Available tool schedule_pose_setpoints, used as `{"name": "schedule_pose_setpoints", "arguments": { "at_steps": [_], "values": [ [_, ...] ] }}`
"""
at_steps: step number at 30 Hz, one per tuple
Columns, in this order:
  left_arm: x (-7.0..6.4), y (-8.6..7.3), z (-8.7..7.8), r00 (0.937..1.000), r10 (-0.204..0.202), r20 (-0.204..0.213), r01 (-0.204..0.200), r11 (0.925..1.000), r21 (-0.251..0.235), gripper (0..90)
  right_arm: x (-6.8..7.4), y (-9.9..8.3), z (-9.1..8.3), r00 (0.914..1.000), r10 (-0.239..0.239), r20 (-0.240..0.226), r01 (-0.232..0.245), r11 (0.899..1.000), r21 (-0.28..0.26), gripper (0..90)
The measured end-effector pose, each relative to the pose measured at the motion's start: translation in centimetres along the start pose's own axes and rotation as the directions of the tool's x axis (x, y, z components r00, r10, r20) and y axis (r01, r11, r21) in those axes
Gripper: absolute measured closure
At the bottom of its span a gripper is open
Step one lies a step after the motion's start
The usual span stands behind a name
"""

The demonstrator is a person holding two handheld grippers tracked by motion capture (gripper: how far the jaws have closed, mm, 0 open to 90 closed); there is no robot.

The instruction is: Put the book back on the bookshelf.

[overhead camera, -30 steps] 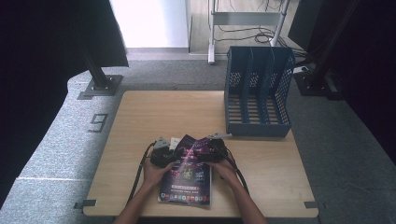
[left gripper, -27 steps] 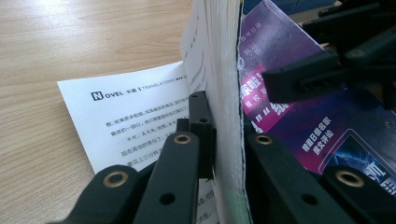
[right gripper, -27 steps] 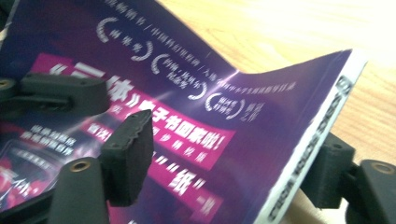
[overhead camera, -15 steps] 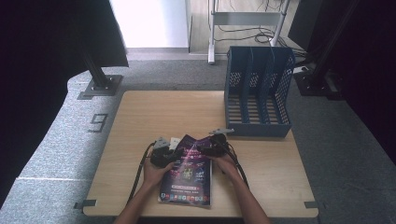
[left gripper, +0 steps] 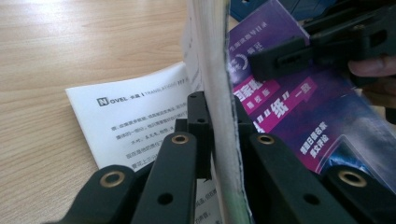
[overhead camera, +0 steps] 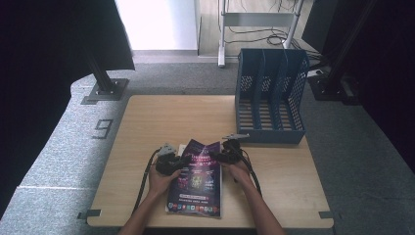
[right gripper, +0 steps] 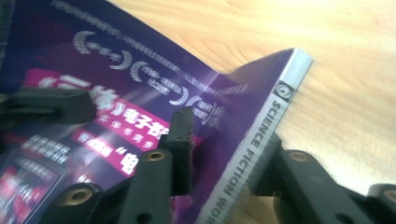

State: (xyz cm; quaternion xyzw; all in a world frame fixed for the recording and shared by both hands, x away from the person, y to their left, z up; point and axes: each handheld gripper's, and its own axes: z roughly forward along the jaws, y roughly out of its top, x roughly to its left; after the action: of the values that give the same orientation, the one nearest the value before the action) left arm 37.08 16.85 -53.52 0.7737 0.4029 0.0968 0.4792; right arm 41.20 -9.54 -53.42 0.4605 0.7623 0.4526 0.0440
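Note:
A purple magazine (overhead camera: 197,182) lies at the table's near edge, its far end raised off the wood. My left gripper (overhead camera: 185,160) is shut on its left page edge (left gripper: 215,60), the thick stack of pages standing between the jaws. My right gripper (overhead camera: 215,157) is shut on the spine side (right gripper: 261,140), where white lettering runs along the spine. In the left gripper view the right gripper (left gripper: 299,56) presses on the purple cover (left gripper: 299,112). A white printed sheet (left gripper: 135,121) lies under the magazine.
A blue three-slot file rack (overhead camera: 270,98) stands at the table's far right, open side facing me. The wooden table (overhead camera: 166,122) is bare to the left and behind the magazine. Metal stand feet and cables sit on the grey carpet beyond.
Both hands have stayed almost in place. The right gripper has edged slightly away from me with the magazine's far end.

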Motion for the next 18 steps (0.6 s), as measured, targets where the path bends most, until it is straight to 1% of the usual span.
{"name": "schedule_pose_setpoints", "arguments": {
  "at_steps": [3, 5, 9, 10, 13, 15, 18],
  "values": [
    [-0.2, 0.2, -0.4, 1.0, 0.001, 0.008, -0.001, 0.9999, -0.014, 84.5, 0.8, 0.2, -0.7, 0.9984, -0.051, 0.022, 0.052, 0.999, -0.015, 68.4],
    [-0.4, 0.5, -0.8, 0.9999, 0.011, 0.011, -0.011, 0.9997, -0.02, 84.5, 1.1, 0.4, -1.1, 0.9976, -0.066, 0.021, 0.067, 0.997, -0.028, 68.7],
    [-0.7, 1.1, -1.6, 0.9996, 0.022, 0.016, -0.021, 0.9986, -0.049, 84.6, 1.5, 0.6, -2.1, 0.9959, -0.089, 0.016, 0.09, 0.994, -0.059, 69.0],
    [-0.8, 1.2, -1.7, 0.9995, 0.026, 0.016, -0.025, 0.9981, -0.056, 84.6, 1.7, 0.8, -2.3, 0.9959, -0.089, 0.018, 0.09, 0.994, -0.061, 69.1],
    [-1.0, 1.4, -2.2, 0.9995, 0.027, 0.017, -0.025, 0.9964, -0.081, 84.8, 2.2, 1.2, -3.0, 0.9928, -0.117, 0.023, 0.119, 0.99, -0.08, 69.5],
    [-1.1, 1.7, -2.6, 0.9993, 0.029, 0.022, -0.027, 0.9947, -0.099, 84.9, 2.6, 1.5, -3.6, 0.9896, -0.141, 0.027, 0.143, 0.984, -0.101, 69.8],
    [-1.4, 2.1, -3.3, 0.9988, 0.044, 0.022, -0.04, 0.9912, -0.126, 85.0, 3.1, 1.8, -4.3, 0.987, -0.158, 0.03, 0.16, 0.979, -0.126, 70.3]
  ]
}}
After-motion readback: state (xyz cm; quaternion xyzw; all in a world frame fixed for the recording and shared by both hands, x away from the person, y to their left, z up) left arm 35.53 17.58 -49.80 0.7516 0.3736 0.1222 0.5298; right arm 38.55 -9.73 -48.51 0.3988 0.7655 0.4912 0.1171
